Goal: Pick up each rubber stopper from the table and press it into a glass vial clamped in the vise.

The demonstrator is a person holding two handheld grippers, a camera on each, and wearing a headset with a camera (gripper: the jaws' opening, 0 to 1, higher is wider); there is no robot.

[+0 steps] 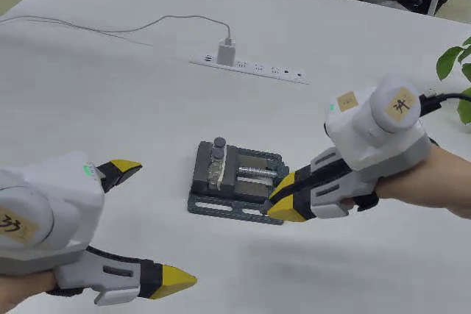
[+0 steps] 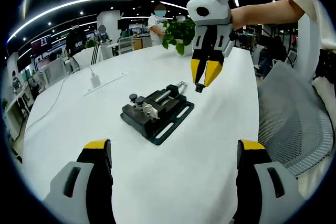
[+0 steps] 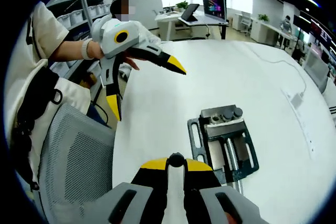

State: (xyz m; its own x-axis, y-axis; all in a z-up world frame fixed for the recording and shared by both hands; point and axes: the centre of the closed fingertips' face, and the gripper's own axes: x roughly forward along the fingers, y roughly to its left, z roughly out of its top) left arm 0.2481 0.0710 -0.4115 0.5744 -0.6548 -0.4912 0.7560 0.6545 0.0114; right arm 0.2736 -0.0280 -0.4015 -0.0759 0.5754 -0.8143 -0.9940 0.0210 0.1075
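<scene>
Currently I hold a stopper (image 3: 176,158) in my closed right tool (image 3: 176,166) beside the vise (image 1: 250,185); my left tool (image 2: 174,146), near the vise, is wide open, empty.

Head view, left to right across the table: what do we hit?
Open left gripper → glass vials clamped in the vise → right gripper, shut on a rubber stopper → plant leaves at the right edge.
</scene>
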